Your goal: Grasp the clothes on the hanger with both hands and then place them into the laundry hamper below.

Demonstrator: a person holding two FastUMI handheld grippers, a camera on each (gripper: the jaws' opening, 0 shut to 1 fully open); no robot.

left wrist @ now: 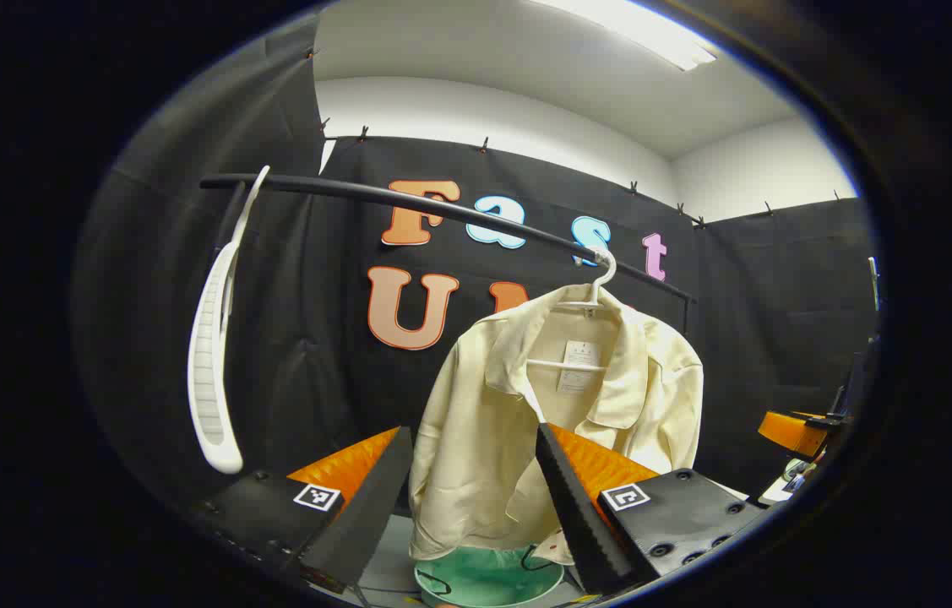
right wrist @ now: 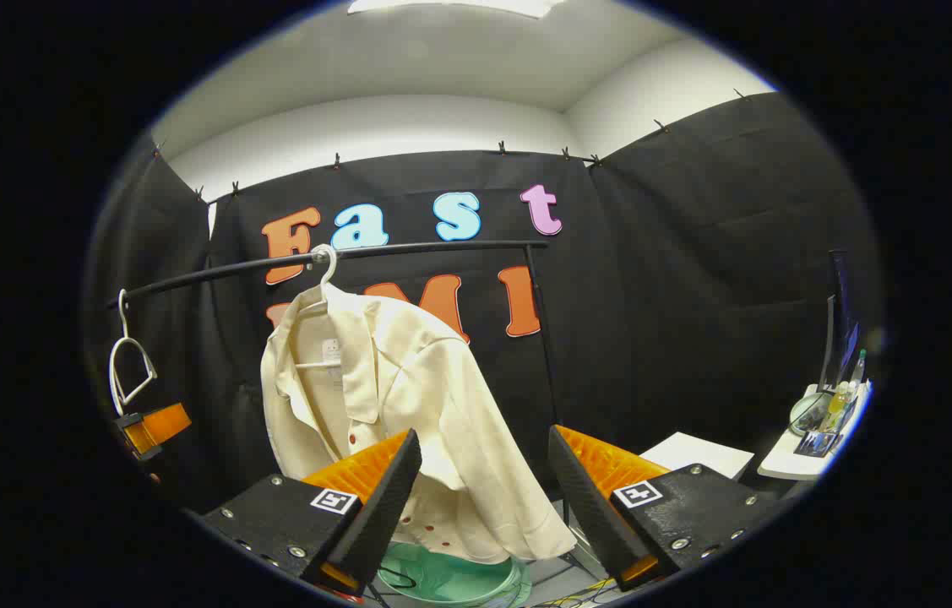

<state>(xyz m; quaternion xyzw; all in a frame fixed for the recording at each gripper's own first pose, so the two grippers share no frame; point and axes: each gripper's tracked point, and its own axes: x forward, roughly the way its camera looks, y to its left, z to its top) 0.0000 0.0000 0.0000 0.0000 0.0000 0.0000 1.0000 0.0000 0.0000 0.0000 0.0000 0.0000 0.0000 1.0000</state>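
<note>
Two hangers are hanging on the black rail (left wrist: 442,203) in the left gripper view: an empty white hanger (left wrist: 214,355) at the left end, and a second white hanger (left wrist: 598,283) farther right that is carrying the cream shirt (left wrist: 509,422). The left gripper (left wrist: 473,498) is sitting low in this view with its fingers spread wide apart and nothing between them. The shirt is hanging ahead of the gripper, well apart from it, and is showing through the gap between the two fingers. Below the shirt's hem the green laundry hamper (left wrist: 488,578) is standing, its rim showing between the fingertips.

Turning to the right gripper view, the right gripper (right wrist: 484,507) is likewise standing open, fingers apart and gripping nothing. The cream shirt (right wrist: 408,397) is hanging on its hanger (right wrist: 323,270) from the rail (right wrist: 408,249), ahead and to the left of this gripper, its lower part falling behind the left finger and into the gap, apart from both fingers. The green hamper (right wrist: 446,578) is sitting under the shirt. Far left, the empty hanger (right wrist: 127,363) is dangling, and just below it an orange-fingered gripper (right wrist: 155,426) is showing.
</note>
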